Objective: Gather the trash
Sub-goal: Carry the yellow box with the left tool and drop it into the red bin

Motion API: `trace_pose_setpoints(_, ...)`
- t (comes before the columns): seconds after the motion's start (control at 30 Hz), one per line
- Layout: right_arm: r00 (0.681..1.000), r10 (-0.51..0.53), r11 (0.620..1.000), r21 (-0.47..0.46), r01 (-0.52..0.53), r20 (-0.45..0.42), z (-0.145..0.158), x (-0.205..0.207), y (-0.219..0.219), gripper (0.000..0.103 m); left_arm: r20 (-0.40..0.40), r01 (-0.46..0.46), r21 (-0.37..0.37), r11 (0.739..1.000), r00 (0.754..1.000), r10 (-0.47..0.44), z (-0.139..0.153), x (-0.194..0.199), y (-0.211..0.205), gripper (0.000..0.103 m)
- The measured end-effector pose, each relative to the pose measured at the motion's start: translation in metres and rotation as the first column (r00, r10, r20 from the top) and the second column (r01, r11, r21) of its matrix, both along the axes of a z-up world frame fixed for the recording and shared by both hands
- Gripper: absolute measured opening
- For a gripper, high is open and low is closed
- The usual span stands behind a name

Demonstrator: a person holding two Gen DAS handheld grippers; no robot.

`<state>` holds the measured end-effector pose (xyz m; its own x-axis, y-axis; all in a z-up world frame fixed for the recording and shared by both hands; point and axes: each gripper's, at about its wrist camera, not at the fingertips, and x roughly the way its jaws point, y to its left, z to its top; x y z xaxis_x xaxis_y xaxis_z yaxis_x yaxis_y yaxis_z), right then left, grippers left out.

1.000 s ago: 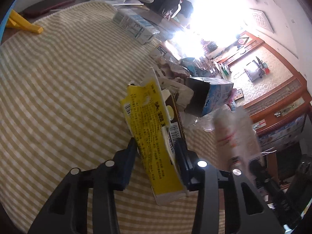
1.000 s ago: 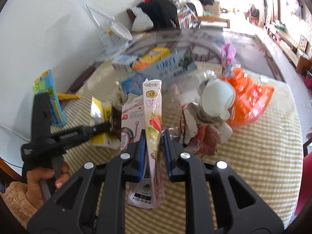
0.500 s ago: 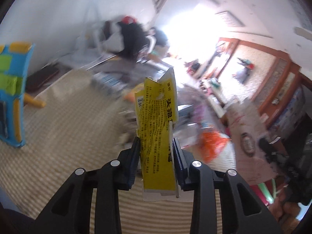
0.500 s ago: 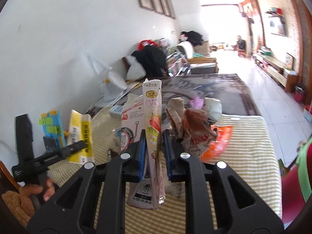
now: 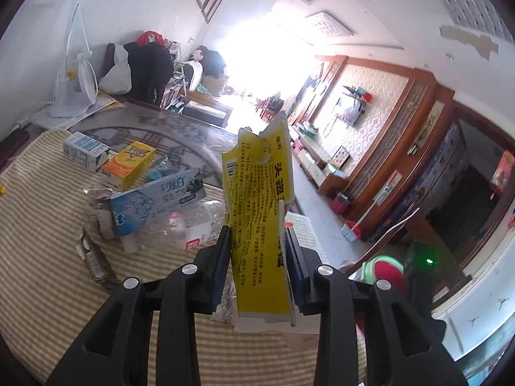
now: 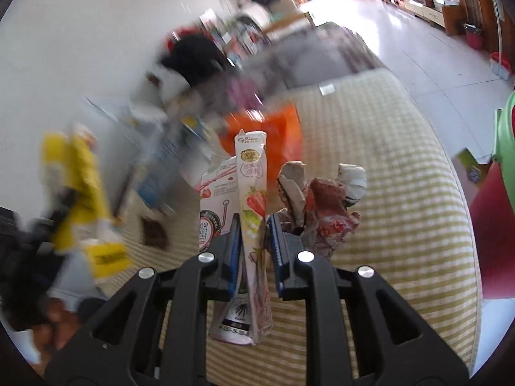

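My left gripper (image 5: 257, 244) is shut on a torn yellow carton (image 5: 260, 212), held upright above the striped table (image 5: 38, 225). My right gripper (image 6: 252, 231) is shut on a pink strawberry snack box (image 6: 252, 186), also lifted over the table. A crumpled brown-and-red paper wrapper (image 6: 322, 202) sits just right of the right fingers. In the right wrist view the left gripper with its yellow carton (image 6: 80, 186) shows blurred at the left.
On the table lie a blue toothpaste box (image 5: 154, 199), a clear plastic bottle (image 5: 190, 225), a yellow-orange box (image 5: 132, 160), a white-blue carton (image 5: 85, 151), a small brown box (image 5: 95, 260) and an orange bag (image 6: 267, 135). A green bin (image 5: 386, 267) stands beyond the table's right edge.
Both grippers have lifted their cartons and swung. The left view has turned right toward the table's right edge and the room. The right view has tilted down toward the table, blurred.
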<state>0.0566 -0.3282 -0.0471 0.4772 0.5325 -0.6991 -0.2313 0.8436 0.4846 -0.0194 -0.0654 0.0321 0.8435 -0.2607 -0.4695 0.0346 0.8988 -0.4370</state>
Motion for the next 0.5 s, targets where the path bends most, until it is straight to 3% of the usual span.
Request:
trace_pose_setpoints(0.07, 0.999, 0.006, 0.999, 0.037, -0.004, -0.042, -0.004, 0.003, 0.0, 0.031, -0.013, -0.014, -0.007, 1.0, 1.0, 0.014, -0.005, -0.004, 0.005, 0.032)
trace_pose_setpoints(0.1, 0.999, 0.004, 0.998, 0.07, -0.001, -0.042, -0.003, 0.002, -0.002, 0.043, -0.024, -0.017, -0.014, 1.0, 1.0, 0.016, -0.008, -0.008, 0.007, 0.032)
trace_pose_setpoints(0.17, 0.999, -0.03, 0.994, 0.107, 0.028, 0.02, 0.009, -0.005, -0.014, 0.051, -0.042, -0.021, -0.019, 1.0, 0.999, 0.02, -0.013, -0.012, 0.006, 0.032)
trace_pose_setpoints(0.27, 0.987, -0.15, 0.987, 0.075, 0.145, 0.063, 0.019, -0.005, -0.036, 0.055, -0.057, -0.019, -0.023, 1.0, 0.998, 0.018, -0.019, -0.016, 0.008, 0.032)
trace_pose_setpoints(0.33, 0.973, -0.229, 0.973, 0.006, 0.229, 0.012, 0.007, -0.002, -0.045, 0.055, -0.063, -0.013, -0.028, 1.0, 0.998, 0.011, -0.023, -0.019, 0.007, 0.032)
trace_pose_setpoints(0.5, 0.979, -0.161, 0.987, -0.022, 0.16, -0.121, -0.026, 0.01, -0.021, 0.055, -0.062, 0.005, -0.032, 0.999, 0.998, -0.007, -0.025, -0.02, 0.002, 0.032)
